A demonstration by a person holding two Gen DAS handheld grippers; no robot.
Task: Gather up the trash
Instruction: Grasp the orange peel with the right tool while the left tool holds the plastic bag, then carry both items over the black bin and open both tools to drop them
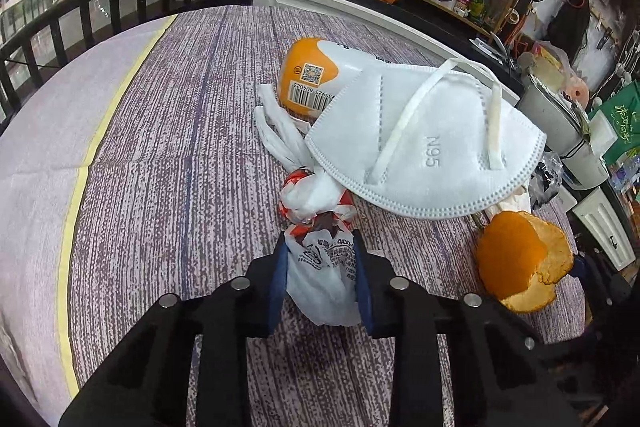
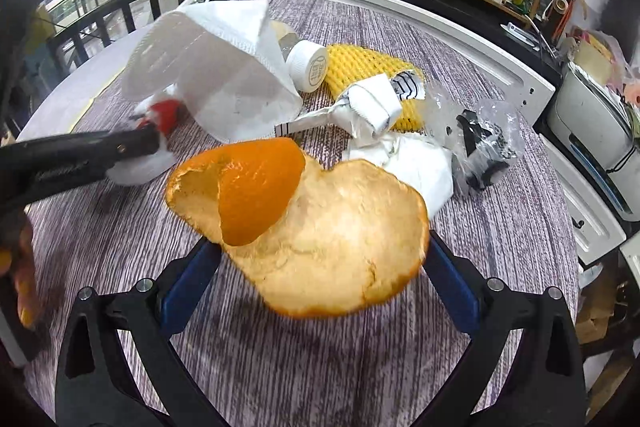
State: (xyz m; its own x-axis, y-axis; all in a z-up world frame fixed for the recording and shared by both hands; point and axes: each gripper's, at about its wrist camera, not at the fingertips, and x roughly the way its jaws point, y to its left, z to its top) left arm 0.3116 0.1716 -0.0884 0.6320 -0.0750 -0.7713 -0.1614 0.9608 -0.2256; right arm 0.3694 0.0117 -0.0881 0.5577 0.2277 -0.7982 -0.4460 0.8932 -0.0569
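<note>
My left gripper (image 1: 320,279) is shut on a knotted white plastic bag (image 1: 320,267) with red print, low on the table. A white N95 mask (image 1: 424,143) lies just beyond it, over an orange-labelled bottle (image 1: 312,75). My right gripper (image 2: 320,263) stands wide around an orange peel (image 2: 320,227); its blue pads sit at the peel's two edges. The peel also shows in the left wrist view (image 1: 520,263). The left gripper's arm (image 2: 80,155) shows in the right wrist view, left of the peel.
Beyond the peel lie the mask (image 2: 216,75), the bottle's white cap (image 2: 308,65), yellow foam netting (image 2: 372,71), crumpled paper (image 2: 368,107), white tissue (image 2: 416,167) and a clear wrapper (image 2: 484,143). A white panel (image 2: 440,27) borders the purple-striped table (image 1: 180,147); cluttered shelves stand behind.
</note>
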